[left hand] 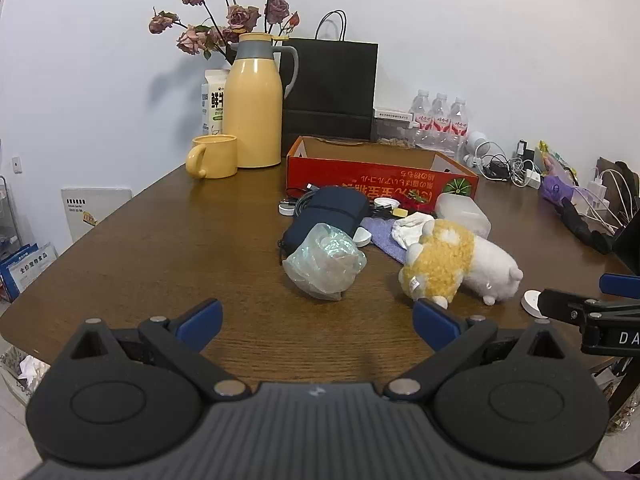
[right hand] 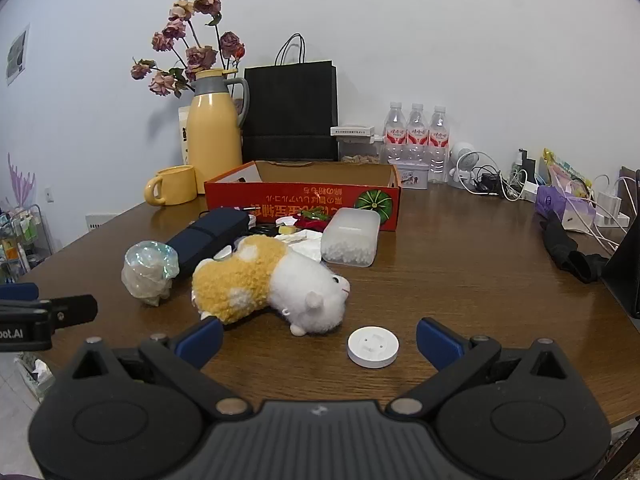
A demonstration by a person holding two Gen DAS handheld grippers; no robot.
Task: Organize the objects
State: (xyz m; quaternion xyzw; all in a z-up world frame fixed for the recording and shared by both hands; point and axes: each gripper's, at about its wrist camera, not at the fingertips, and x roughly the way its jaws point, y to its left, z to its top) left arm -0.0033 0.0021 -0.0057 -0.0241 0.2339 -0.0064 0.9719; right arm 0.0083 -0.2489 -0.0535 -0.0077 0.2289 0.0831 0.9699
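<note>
1. Both jaws stand fully apart and empty: left gripper [left hand: 318, 322], right gripper [right hand: 320, 338], poised over the near table [left hand: 160, 240] edge.
2. Step, as judged: sorting has not begun; the red box [right hand: 304, 200] looks empty.
3. Loose items: plush toy [right hand: 272, 284], plastic bag [left hand: 324, 262], white disc [right hand: 373, 347], dark pouch [left hand: 328, 212], clear tub [right hand: 352, 236].
4. Next move likely needs the right gripper closing on the toy.
5. Bare wood lies left of the pile; cables crowd the right edge.

left tool [right hand: 48, 316]: "oot.ai" | right tool [left hand: 592, 312]: "da" | milk carton [left hand: 212, 100]: "鲜牛"
</note>
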